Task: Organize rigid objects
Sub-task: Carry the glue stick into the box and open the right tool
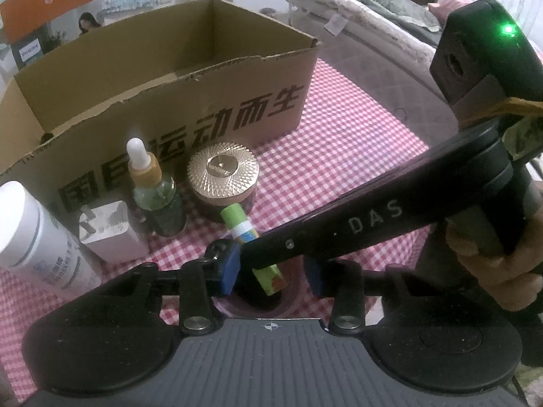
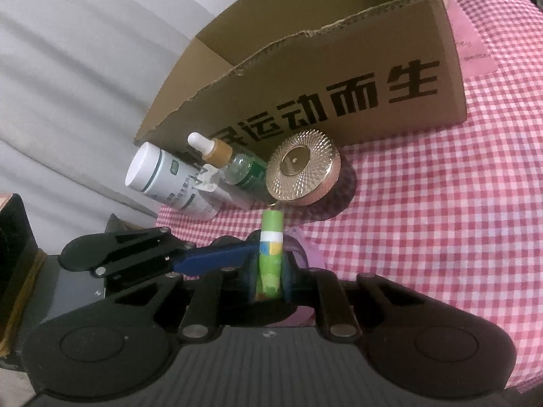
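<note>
While we look along the right gripper (image 2: 269, 273), we see its fingers (image 2: 286, 271) pressed tight on a green glue stick (image 2: 270, 254), which stands nearly upright between them, cap end up. From the left wrist view, the same glue stick (image 1: 253, 237) leans over the mouth of a pink cup (image 1: 264, 305) on the checked cloth of the desk (image 1: 339, 169), and the right gripper's black body crosses in front of it. The left gripper (image 1: 273, 273) has its blue fingers (image 1: 227, 271) standing either side of the pink cup, partly apart; we cannot tell whether they press its rim. Behind the stick sits a gold-lidded jar (image 1: 222, 178), with a dropper bottle (image 1: 157, 196), a white charger plug (image 1: 110, 229) and a white bottle (image 1: 37, 237) to its left. An open cardboard box (image 1: 163, 78) stands just behind them all. A hand (image 1: 495, 264) grips the right gripper's handle.
</note>
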### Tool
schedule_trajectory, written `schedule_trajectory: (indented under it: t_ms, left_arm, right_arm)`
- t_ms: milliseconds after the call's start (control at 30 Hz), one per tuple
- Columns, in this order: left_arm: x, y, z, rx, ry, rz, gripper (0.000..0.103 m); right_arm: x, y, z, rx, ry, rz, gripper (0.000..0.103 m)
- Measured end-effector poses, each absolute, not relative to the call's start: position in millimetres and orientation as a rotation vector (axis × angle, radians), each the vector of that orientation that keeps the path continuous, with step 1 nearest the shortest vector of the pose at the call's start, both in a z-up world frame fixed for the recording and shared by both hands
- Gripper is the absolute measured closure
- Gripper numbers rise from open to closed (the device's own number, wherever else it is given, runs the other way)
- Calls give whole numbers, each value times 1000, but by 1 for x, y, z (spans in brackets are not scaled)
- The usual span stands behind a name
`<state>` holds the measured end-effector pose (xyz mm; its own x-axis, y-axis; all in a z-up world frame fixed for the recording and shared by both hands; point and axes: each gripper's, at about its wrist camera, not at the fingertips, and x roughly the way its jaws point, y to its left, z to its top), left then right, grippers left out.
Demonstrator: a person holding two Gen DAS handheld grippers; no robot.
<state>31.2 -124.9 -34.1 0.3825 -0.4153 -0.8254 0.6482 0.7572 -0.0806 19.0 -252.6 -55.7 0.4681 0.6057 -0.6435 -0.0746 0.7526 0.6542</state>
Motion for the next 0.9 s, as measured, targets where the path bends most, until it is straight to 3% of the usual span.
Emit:
schedule_trajectory:
  t_ms: [300,600,900]
  left_arm:
    - [19,-115,-10,268,886,-679,71]
    - [41,-88,58,269,739,-578,71]
    - [126,-65,64,226,859,-481,71]
  right_arm:
    - [1,-262,-33,609,958,445,87]
    - [29,-243,41,518,805,522,87]
    - [130,-218,57,542,865,612,87]
